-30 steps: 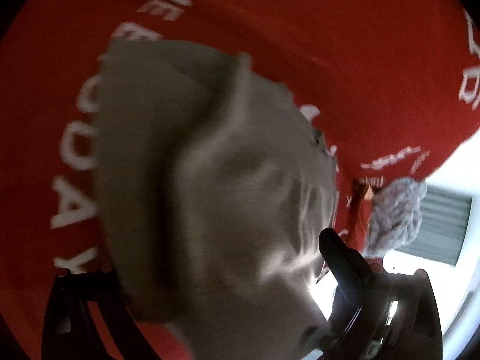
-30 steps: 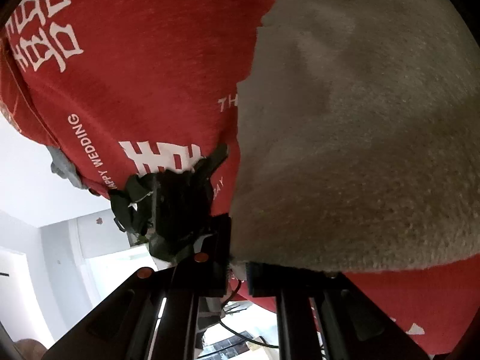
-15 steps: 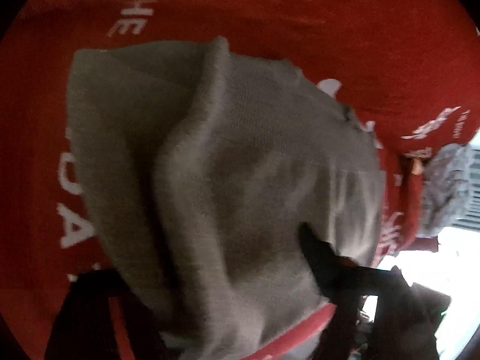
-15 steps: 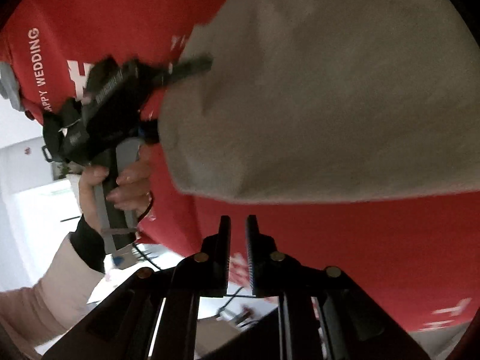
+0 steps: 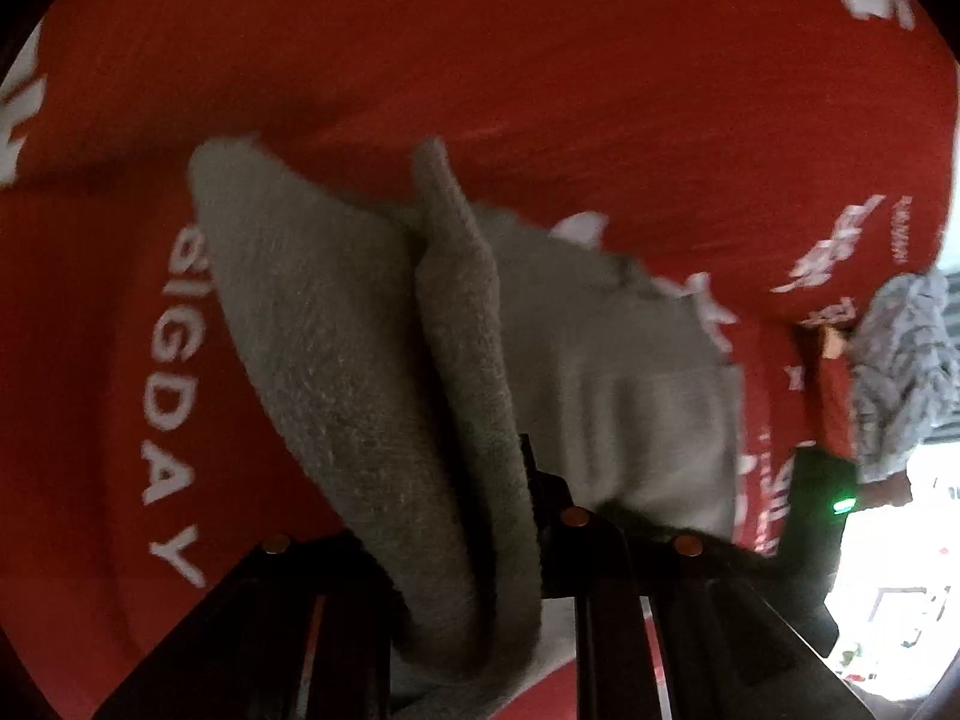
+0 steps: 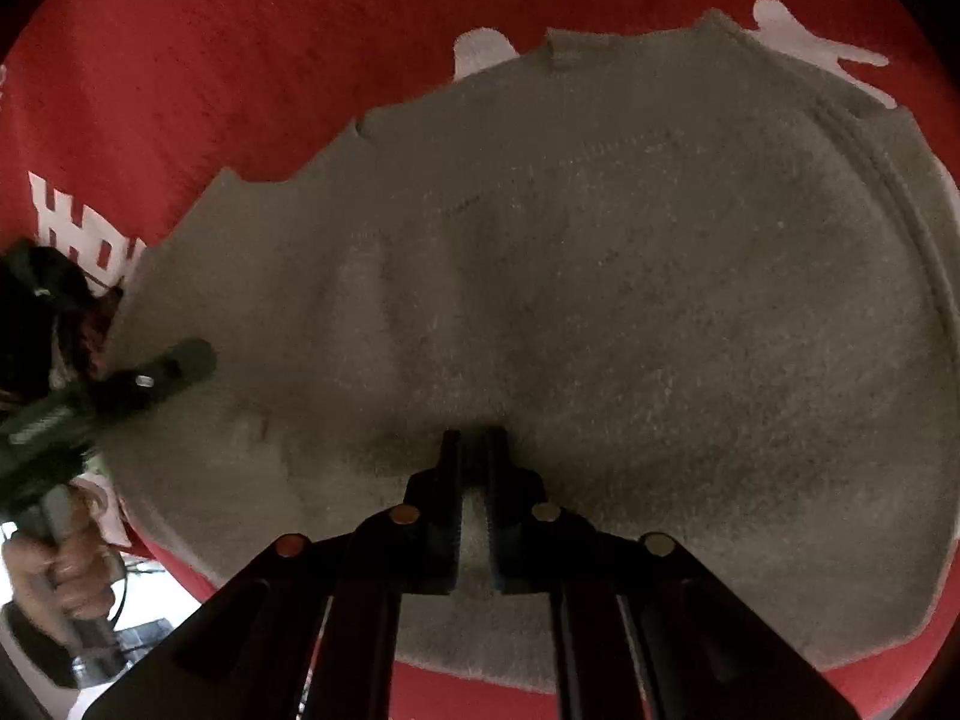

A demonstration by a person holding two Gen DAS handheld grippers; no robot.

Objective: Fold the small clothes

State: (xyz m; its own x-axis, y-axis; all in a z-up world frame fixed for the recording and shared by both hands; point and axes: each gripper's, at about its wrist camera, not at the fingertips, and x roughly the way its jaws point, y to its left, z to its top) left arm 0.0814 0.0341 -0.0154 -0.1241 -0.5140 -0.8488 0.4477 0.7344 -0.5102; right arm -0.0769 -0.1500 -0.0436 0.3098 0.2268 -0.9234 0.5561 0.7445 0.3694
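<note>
A small grey knitted garment point(image 6: 600, 276) lies on a red tablecloth point(image 6: 240, 60) with white lettering. My right gripper point(image 6: 474, 438) is nearly shut, its tips pressed down on the garment's near part, with grey cloth showing between the fingers. My left gripper point(image 5: 510, 468) is shut on a fold of the same grey garment point(image 5: 372, 372), which drapes over its fingers and hides the left one. The left gripper point(image 6: 180, 360) also shows in the right wrist view, at the garment's left edge.
The red tablecloth point(image 5: 600, 90) fills most of both views. A grey-and-white patterned cloth point(image 5: 900, 360) lies at the table's far right edge. A person's hand point(image 6: 60, 564) holds the left gripper's handle. Bright room beyond the table edge.
My right gripper has moved from in front of the garment onto it and now presses on it. My left gripper has lifted a fold of the garment, which now stands up as a ridge.
</note>
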